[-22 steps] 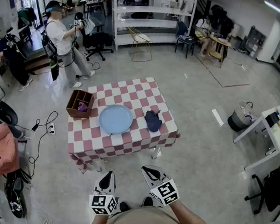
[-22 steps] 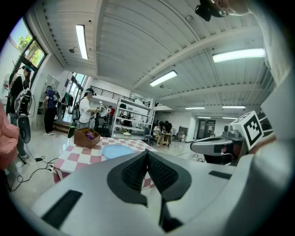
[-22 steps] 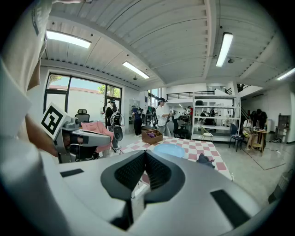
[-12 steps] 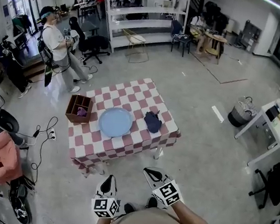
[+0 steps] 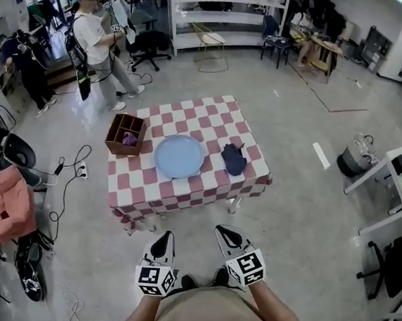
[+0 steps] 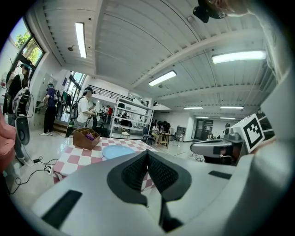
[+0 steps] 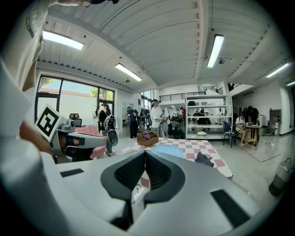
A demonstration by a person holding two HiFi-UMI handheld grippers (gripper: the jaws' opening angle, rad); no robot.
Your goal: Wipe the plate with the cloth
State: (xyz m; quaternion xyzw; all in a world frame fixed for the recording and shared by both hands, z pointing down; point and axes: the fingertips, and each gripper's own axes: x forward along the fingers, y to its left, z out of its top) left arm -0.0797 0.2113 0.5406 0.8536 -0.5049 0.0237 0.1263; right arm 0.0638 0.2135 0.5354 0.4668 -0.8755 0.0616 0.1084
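Holding the left gripper [image 5: 164,237] and right gripper [image 5: 227,233] closed, empty, well short of the checked table [image 5: 182,197]; facing the crumpled dark-blue cloth [image 5: 234,159] lying beside the round pale-blue plate [image 5: 180,156], on the right gripper's side.

near edge of plate [image 6: 117,151] hidden from me behind left gripper [image 6: 147,154] | purple item [image 5: 129,139] in wooden box [image 5: 113,138] too small for me to name
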